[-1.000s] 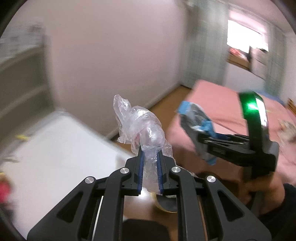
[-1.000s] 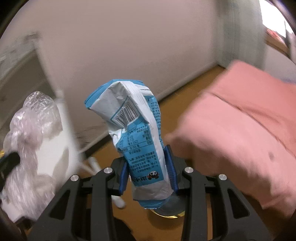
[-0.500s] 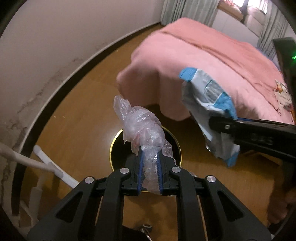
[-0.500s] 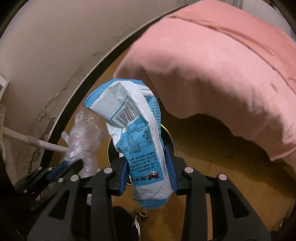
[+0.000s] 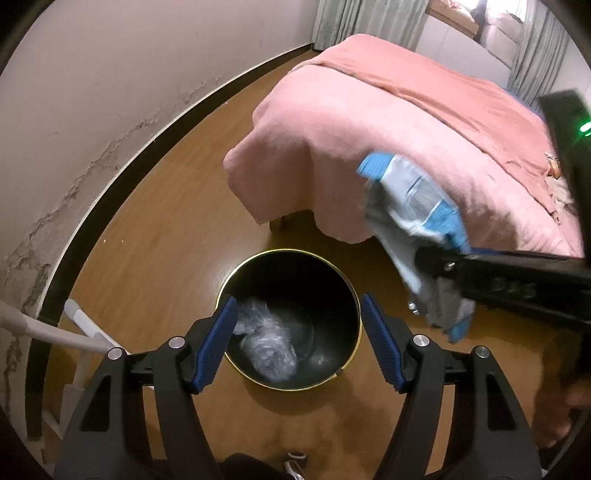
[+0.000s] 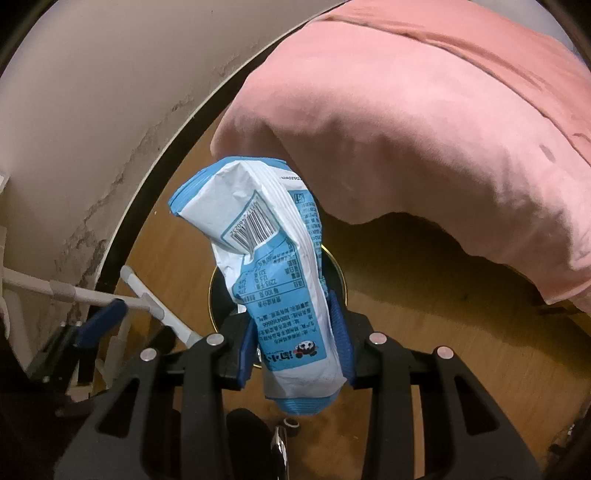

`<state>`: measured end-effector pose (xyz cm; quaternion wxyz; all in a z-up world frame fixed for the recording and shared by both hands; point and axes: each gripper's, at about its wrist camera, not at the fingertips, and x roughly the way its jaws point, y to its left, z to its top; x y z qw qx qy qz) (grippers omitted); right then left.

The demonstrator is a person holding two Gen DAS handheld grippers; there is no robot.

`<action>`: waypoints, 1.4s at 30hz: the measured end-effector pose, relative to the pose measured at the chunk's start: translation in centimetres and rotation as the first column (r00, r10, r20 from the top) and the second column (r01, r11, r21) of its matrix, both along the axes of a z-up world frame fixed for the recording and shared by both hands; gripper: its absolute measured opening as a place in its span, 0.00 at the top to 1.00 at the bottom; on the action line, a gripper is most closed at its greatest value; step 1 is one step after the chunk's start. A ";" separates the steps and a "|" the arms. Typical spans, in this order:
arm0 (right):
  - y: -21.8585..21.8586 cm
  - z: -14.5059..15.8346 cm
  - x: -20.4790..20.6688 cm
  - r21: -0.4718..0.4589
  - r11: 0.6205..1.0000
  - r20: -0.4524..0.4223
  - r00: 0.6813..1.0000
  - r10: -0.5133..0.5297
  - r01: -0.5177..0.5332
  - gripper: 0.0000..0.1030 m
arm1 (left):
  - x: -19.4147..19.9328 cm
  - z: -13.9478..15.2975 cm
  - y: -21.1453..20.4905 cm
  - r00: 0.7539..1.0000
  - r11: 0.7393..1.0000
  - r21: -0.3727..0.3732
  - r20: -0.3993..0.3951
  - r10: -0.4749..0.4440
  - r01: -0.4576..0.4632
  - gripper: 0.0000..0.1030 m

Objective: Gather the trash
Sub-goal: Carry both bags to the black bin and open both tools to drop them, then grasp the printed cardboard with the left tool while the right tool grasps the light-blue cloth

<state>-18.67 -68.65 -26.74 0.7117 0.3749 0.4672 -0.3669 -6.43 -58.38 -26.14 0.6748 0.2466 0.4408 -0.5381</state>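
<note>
The left gripper (image 5: 299, 339) hangs above the bin (image 5: 221, 295) with its jaws spread wide and nothing between them. The bin is round and black with a gold rim, and stands on a brown wood floor (image 5: 155, 229). A crumpled clear plastic wad (image 5: 267, 349) lies at the bottom of the bin.

The right gripper (image 6: 295, 343) is clamped on a blue and white wrapper (image 6: 273, 280), which stands upright between the blue pads (image 6: 341, 328). Seen from the left wrist, the wrapper (image 5: 417, 221) is held above the floor to the right of the bin, beside its rim.

A bed under a pink cover (image 5: 388, 140) stands just beyond the bin. A pale wall (image 5: 110, 74) with cracked, stained plaster and a dark baseboard (image 5: 122, 173) runs along the left. White tubing (image 6: 92, 295) stands near the wall. Curtains (image 5: 340, 18) hang in the far corner.
</note>
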 end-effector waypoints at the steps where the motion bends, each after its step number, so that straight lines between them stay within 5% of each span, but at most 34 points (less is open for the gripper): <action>1: 0.0 -0.2 0.2 0.005 1.000 -0.001 1.000 0.001 -0.001 0.64 | 0.0 0.4 0.3 1.000 1.000 -0.004 -0.001 0.001 -0.001 0.35; 10: 0.3 -1.4 1.8 0.056 0.998 -0.003 0.999 0.037 -0.037 0.62 | -0.3 4.7 4.9 1.000 0.998 -0.054 0.011 0.013 -0.012 0.32; 12: 0.4 -1.4 2.3 0.058 0.997 0.006 0.998 0.055 -0.055 0.52 | -0.3 5.7 6.0 1.000 0.997 -0.070 -0.010 0.020 -0.021 0.30; 14: 0.6 -1.0 2.6 0.039 0.998 0.006 0.999 0.053 -0.053 0.22 | -0.7 7.1 7.5 1.000 0.996 -0.091 -0.017 0.023 -0.025 0.26; 22: 1.7 2.4 3.4 -0.012 0.997 0.055 0.996 0.074 -0.073 0.21 | -1.2 14.0 13.7 0.998 0.986 -0.158 0.023 0.060 -0.056 0.20; 28: 7.5 10.6 6.8 -0.182 0.962 0.142 0.963 0.229 -0.202 0.21 | 0.8 21.2 24.8 0.963 0.952 -0.250 0.154 0.221 -0.178 0.11; 30: 11.1 14.2 8.6 -0.241 0.935 0.197 0.930 0.311 -0.261 0.21 | 2.0 22.5 28.9 0.940 0.933 -0.268 0.177 0.292 -0.239 0.11; 34: 19.2 19.2 12.7 -0.315 0.854 0.276 0.821 0.499 -0.413 0.21 | 5.5 24.7 39.9 0.837 0.841 -0.301 0.188 0.515 -0.450 0.11; 38: 29.5 21.9 18.0 -0.328 0.699 0.323 0.620 0.715 -0.635 0.21 | 7.7 25.3 49.8 0.687 0.710 -0.311 0.201 0.698 -0.631 0.10; 39: 33.2 22.2 19.7 -0.325 0.630 0.332 0.539 0.775 -0.705 0.21 | 8.2 25.4 52.6 0.634 0.665 -0.311 0.207 0.745 -0.679 0.10; 42: 41.2 22.2 22.8 -0.330 0.478 0.325 0.377 0.867 -0.814 0.21 | 9.1 25.5 58.3 0.535 0.563 -0.306 0.180 0.826 -0.767 0.10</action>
